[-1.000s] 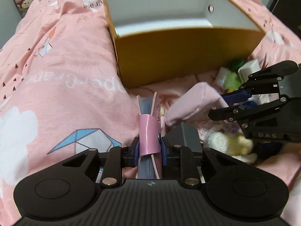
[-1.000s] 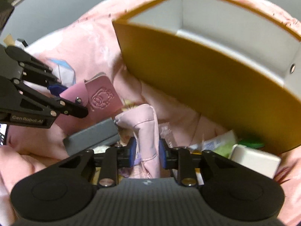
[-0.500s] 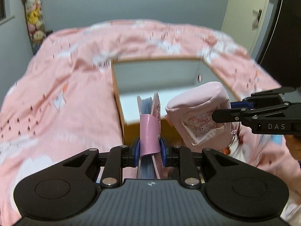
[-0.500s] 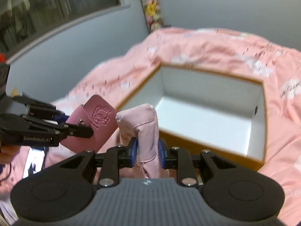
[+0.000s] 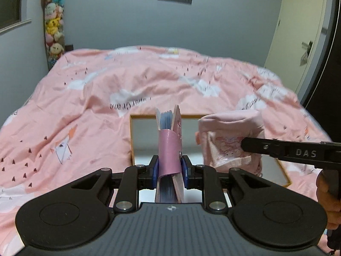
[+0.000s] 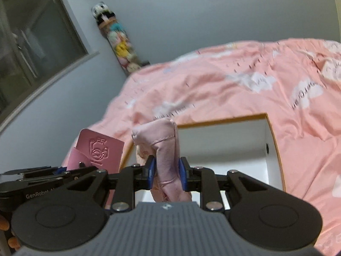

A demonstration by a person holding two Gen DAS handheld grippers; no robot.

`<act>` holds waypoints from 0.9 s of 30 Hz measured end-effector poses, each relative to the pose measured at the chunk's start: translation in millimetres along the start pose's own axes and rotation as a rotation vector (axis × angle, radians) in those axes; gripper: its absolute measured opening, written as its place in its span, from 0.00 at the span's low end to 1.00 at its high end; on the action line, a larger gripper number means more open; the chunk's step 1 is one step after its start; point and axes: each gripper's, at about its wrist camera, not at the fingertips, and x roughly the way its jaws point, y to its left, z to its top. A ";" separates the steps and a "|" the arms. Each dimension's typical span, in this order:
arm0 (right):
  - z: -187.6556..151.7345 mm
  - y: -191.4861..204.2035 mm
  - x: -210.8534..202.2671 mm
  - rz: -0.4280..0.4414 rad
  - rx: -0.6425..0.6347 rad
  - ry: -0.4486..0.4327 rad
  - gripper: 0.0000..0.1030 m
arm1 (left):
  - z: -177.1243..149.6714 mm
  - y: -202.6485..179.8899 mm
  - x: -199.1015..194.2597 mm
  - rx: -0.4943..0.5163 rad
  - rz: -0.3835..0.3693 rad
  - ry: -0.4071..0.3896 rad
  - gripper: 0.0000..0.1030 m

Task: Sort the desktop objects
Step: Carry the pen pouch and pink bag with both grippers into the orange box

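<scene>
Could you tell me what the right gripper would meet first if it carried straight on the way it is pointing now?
Most likely the open box: the right gripper, shut on the pink fabric pouch, points at its white interior, with nothing between. Depth is hard to judge in this view.

The duvet (image 5: 89, 111) is salmon pink, printed with white clouds, small dark marks and dark lettering. The box (image 6: 275, 140) has white inner walls and an orange-brown rim; the card holder (image 5: 169, 149) is rose pink (bluish card edges show inside, and a figure is embossed on its face), the fabric pouch (image 5: 230, 140) paler pink with a faint cartoon print. Each tool is black with blue pads (image 5: 154, 171).
</scene>
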 end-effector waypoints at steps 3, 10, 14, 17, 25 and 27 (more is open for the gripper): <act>-3.1 -5.2 24.4 -0.011 0.042 0.083 0.25 | -6.5 -4.7 21.3 0.032 0.016 0.030 0.24; -17.1 -11.6 75.7 -0.018 0.078 0.251 0.25 | -25.1 -6.0 51.9 0.076 0.064 0.157 0.23; -26.5 -15.1 93.5 -0.003 0.112 0.334 0.26 | -34.6 -6.5 61.3 0.101 0.097 0.210 0.23; -29.3 -15.8 103.7 0.023 0.138 0.371 0.26 | -38.6 -9.1 66.2 0.123 0.122 0.237 0.23; -32.9 -20.3 116.6 0.078 0.190 0.421 0.33 | -39.8 -16.5 73.1 0.169 0.117 0.292 0.26; -32.6 -19.4 117.9 0.087 0.188 0.423 0.36 | -39.8 -17.8 75.4 0.179 0.108 0.302 0.26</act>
